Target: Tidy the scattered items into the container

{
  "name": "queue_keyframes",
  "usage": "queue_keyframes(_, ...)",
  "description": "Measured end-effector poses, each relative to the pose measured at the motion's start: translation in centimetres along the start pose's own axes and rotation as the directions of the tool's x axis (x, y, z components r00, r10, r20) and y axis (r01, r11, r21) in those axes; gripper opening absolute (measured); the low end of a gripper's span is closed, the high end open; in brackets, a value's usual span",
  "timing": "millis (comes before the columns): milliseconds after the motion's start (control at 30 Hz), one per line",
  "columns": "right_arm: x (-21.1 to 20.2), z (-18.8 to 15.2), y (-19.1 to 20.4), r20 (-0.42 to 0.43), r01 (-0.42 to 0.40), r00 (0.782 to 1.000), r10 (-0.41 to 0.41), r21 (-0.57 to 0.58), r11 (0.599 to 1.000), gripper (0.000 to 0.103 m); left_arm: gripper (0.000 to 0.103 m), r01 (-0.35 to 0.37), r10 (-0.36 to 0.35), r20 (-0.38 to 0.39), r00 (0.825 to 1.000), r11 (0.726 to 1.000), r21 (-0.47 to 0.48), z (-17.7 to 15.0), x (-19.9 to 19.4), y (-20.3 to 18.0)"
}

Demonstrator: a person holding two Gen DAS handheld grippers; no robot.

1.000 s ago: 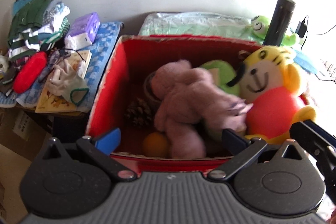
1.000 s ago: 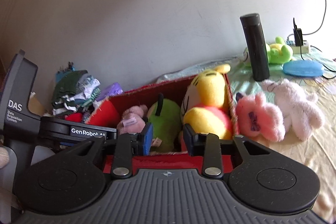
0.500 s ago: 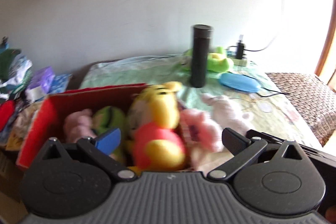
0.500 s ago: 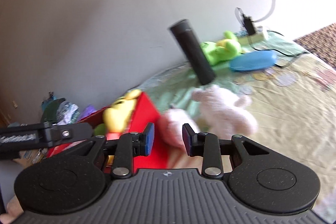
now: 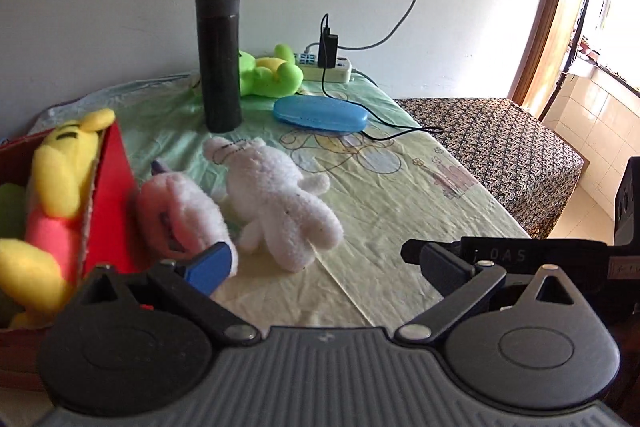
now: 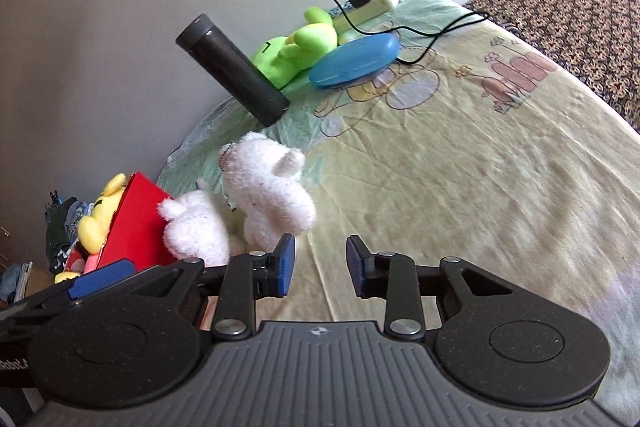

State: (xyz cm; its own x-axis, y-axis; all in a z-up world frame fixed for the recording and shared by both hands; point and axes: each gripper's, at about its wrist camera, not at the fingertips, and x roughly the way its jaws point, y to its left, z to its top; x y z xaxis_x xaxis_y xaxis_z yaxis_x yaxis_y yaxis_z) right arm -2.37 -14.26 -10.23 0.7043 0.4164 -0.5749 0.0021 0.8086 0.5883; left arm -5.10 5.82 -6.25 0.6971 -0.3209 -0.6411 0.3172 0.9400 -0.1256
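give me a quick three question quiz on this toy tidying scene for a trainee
1. True or false: the yellow plush is already inside the red box.
2. Multiple choice: what lies right beside the outer wall of the red box? A) the blue case B) the pink plush C) the black flask
3. Short answer: is either the left gripper or the right gripper holding anything?

Key
1. True.
2. B; the white plush lies just past it.
3. No; both stand open over the bedsheet with nothing between the fingers.
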Motion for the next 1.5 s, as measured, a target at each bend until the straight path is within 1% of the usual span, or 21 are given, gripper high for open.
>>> queue_keyframes(133, 0.6, 1.3, -1.4, -0.011, -0.016, 1.000, 0.016, 0.032, 0.999, 0.032, 0.099, -0.013, 0.012, -0.029, 1.000, 0.999, -0.042, 0.4, 2.4, 0.6)
queue_keyframes(233, 2.1, 2.5, -1.7, -0.047, -0.063, 0.997, 0.065, 0.033, 0.997, 0.032, 0.097, 0.003, -0.007, -0.038, 0.999, 0.996, -0.085, 0.9, 3.8, 1.4)
queue_keyframes(333, 4.0, 3.4, -1.8, -0.098, -0.124, 0.987, 0.129, 0.053, 0.991, 0.032, 0.097, 0.015, -0.019, -0.037, 0.999, 0.993, -0.115, 1.4, 5.2, 2.2)
queue_keyframes(400, 5.2, 3.8, -1.8, -0.114, -0.145, 0.982, 0.153, 0.073, 0.987, 0.032, 0.097, 0.024, -0.030, -0.043, 0.999, 0.992, -0.127, 1.6, 6.1, 2.6)
queue_keyframes(533, 7.3, 4.4, -2.1, -0.149, -0.185, 0.967, 0.206, 0.140, 0.973, 0.032, 0.096, 0.064, -0.075, -0.072, 0.995, 0.987, -0.145, 1.5, 7.7, 3.1)
queue_keyframes(600, 8.0, 4.7, -2.1, -0.161, -0.194, 0.963, 0.217, 0.146, 0.970, 0.031, 0.096, 0.066, -0.079, -0.088, 0.993, 0.988, -0.143, 1.4, 8.5, 3.2)
queue_keyframes(700, 8.9, 5.2, -2.0, -0.175, -0.216, 0.955, 0.239, 0.141, 0.966, 0.030, 0.096, 0.103, -0.117, -0.097, 0.988, 0.985, -0.138, 1.6, 9.3, 3.1)
queue_keyframes(733, 9.3, 5.3, -1.9, -0.182, -0.229, 0.950, 0.252, 0.141, 0.963, 0.029, 0.096, 0.116, -0.129, -0.096, 0.987, 0.985, -0.125, 1.7, 9.5, 2.9)
queue_keyframes(767, 9.7, 5.4, -1.8, -0.197, -0.245, 0.943, 0.270, 0.140, 0.959, 0.024, 0.096, 0.126, -0.136, -0.099, 0.986, 0.987, -0.104, 1.9, 9.7, 2.5)
queue_keyframes(867, 10.8, 5.4, -1.2, -0.236, -0.272, 0.926, 0.296, 0.129, 0.954, 0.016, 0.097, 0.134, -0.138, -0.108, 0.985, 0.990, -0.046, 2.0, 10.5, 1.4)
queue_keyframes(933, 11.1, 5.5, -1.0, -0.235, -0.269, 0.928, 0.288, 0.111, 0.957, 0.015, 0.098, 0.132, -0.133, -0.111, 0.985, 0.991, -0.025, 1.9, 10.8, 1.0)
queue_keyframes(1033, 11.2, 5.6, -1.6, -0.245, -0.273, 0.923, 0.297, 0.129, 0.953, 0.013, 0.099, 0.141, -0.142, -0.116, 0.983, 0.990, -0.021, 1.9, 10.9, 0.9)
queue_keyframes(1133, 11.0, 5.5, -2.1, -0.248, -0.271, 0.920, 0.303, 0.155, 0.950, 0.009, 0.099, 0.142, -0.146, -0.123, 0.982, 0.989, -0.041, 2.0, 10.7, 1.1)
queue_keyframes(1200, 10.6, 5.5, -2.2, -0.243, -0.271, 0.921, 0.304, 0.158, 0.949, 0.005, 0.099, 0.136, -0.142, -0.132, 0.981, 0.989, -0.057, 1.9, 10.4, 1.2)
queue_keyframes(1233, 10.4, 5.5, -2.2, -0.242, -0.272, 0.921, 0.305, 0.159, 0.949, 0.001, 0.099, 0.133, -0.141, -0.137, 0.981, 0.989, -0.063, 1.8, 10.3, 1.3)
queue_keyframes(1267, 10.1, 5.5, -2.2, -0.240, -0.274, 0.921, 0.307, 0.161, 0.948, 0.001, 0.099, 0.133, -0.142, -0.139, 0.980, 0.989, -0.070, 1.7, 10.2, 1.4)
queue_keyframes(1333, 9.6, 5.5, -2.2, -0.240, -0.274, 0.922, 0.305, 0.154, 0.949, 0.001, 0.099, 0.127, -0.137, -0.139, 0.981, 0.989, -0.078, 1.5, 10.0, 1.6)
queue_keyframes(1400, 9.1, 5.5, -2.3, -0.219, -0.269, 0.930, 0.296, 0.145, 0.952, 0.001, 0.099, 0.106, -0.116, -0.138, 0.984, 0.991, -0.079, 1.3, 9.9, 1.8)
queue_keyframes(1500, 8.7, 5.9, -2.3, -0.184, -0.267, 0.939, 0.290, 0.137, 0.954, 0.015, 0.099, 0.095, -0.108, -0.143, 0.984, 0.991, -0.092, 1.0, 10.1, 2.2)
